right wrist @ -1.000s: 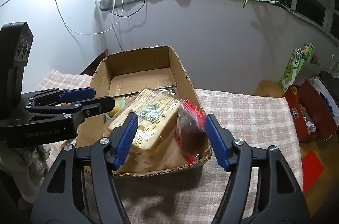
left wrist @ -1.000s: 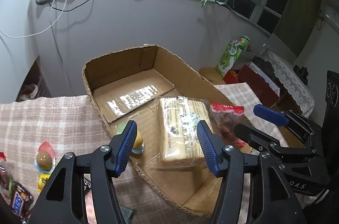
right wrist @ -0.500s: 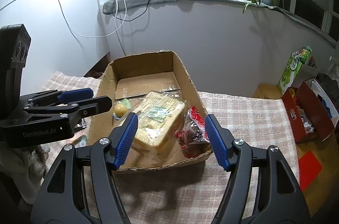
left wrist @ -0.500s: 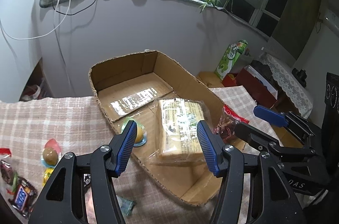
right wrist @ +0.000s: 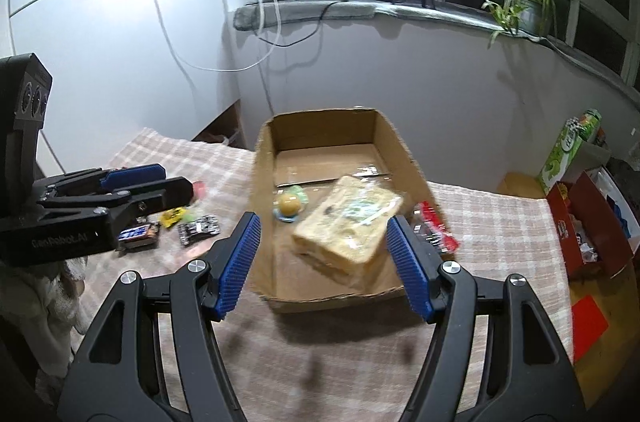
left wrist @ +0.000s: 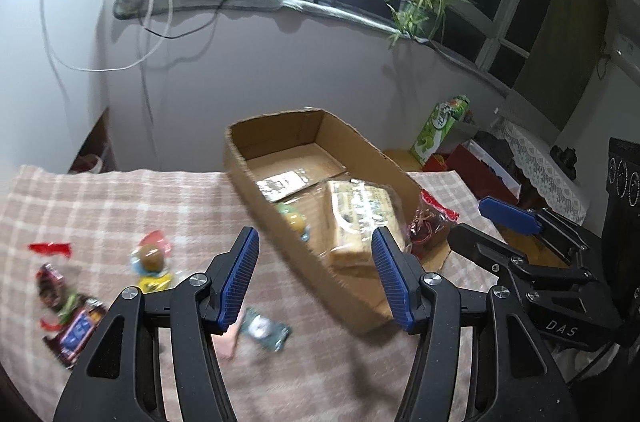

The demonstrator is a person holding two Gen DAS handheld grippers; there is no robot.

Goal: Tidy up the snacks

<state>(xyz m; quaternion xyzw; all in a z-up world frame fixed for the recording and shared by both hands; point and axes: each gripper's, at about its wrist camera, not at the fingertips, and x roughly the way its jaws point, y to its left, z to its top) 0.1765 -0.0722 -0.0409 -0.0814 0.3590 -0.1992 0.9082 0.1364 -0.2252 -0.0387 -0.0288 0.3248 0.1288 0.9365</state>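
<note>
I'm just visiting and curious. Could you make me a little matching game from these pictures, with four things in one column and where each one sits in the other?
Things:
1. wrapped bread loaf
2. spider plant
3. chocolate bar
4. green carton

Places:
A. on the windowsill
B. inside the cardboard box
C. on the checked tablecloth, left of the box
D. off the table, at the far right, by a red box

Pairs: 1-B, 2-A, 3-C, 4-D
</note>
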